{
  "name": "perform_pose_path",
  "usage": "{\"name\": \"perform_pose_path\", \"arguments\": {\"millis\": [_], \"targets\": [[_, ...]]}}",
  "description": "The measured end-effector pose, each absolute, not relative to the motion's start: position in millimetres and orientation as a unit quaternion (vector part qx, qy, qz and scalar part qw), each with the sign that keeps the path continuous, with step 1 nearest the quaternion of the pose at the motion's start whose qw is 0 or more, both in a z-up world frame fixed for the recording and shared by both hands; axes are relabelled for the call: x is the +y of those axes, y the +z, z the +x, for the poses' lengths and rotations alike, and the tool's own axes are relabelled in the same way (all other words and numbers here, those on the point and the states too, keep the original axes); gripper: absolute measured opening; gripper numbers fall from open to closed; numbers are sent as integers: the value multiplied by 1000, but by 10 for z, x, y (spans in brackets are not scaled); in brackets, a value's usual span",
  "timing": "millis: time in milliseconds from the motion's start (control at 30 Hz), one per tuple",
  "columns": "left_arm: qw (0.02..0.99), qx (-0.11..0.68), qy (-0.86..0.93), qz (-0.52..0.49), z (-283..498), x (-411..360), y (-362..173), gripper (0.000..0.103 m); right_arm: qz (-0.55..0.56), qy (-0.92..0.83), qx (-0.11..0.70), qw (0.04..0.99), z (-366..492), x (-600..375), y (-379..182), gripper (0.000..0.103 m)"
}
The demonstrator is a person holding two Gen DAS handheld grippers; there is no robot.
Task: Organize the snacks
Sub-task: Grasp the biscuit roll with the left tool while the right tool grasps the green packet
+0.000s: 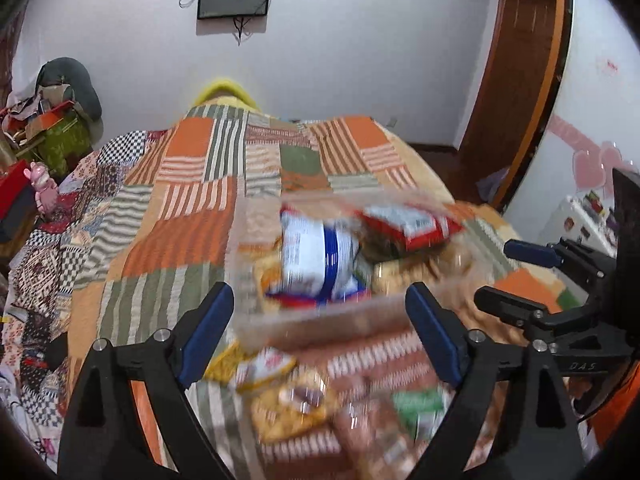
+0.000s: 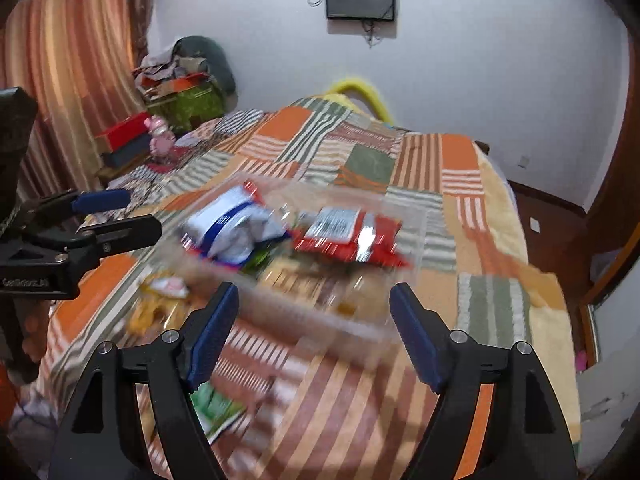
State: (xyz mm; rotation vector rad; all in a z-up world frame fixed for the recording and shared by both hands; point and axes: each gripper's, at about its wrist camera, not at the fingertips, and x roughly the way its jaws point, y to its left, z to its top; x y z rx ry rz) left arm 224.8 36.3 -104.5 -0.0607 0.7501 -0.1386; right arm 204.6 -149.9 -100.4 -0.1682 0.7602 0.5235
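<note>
A clear plastic bin [image 1: 320, 316] [image 2: 320, 312] sits on the patchwork bed. It holds a white-and-blue snack bag [image 1: 320, 256] [image 2: 232, 232], a red snack bag [image 1: 408, 224] [image 2: 352, 236] and other packets. Loose packets lie in front of it: a yellow one [image 1: 288, 404] [image 2: 156, 300] and a green one [image 1: 420, 404] [image 2: 214, 404]. My left gripper [image 1: 320, 328] is open and empty, just short of the bin. My right gripper [image 2: 316, 332] is open and empty, also just short of the bin. Both views are blurred.
The bedspread [image 1: 180, 208] [image 2: 460, 184] stretches away to the far wall. Boxes and a pink toy [image 1: 42, 188] [image 2: 160, 140] stand at the bed's left side. A wooden door [image 1: 516, 72] is at the right. The right gripper shows at the left view's right edge [image 1: 532, 276].
</note>
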Motion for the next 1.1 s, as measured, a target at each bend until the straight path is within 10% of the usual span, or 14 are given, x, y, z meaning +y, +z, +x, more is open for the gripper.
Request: {"name": "perform_pose_path", "arguments": {"millis": [533,833,1100], "targets": [[891,444,-74,-61,1573,451,-1712,88,-129,310,450,827,1863,-947,-1699,78],[882,457,-95,-63,1576,347,-1866,88,-101,303,457,830,1880,-1123,-1732,34],[872,468,-120,-73,1565,252,-2036,47,-45,262,453,851,1808,-1599,-1659,22]]}}
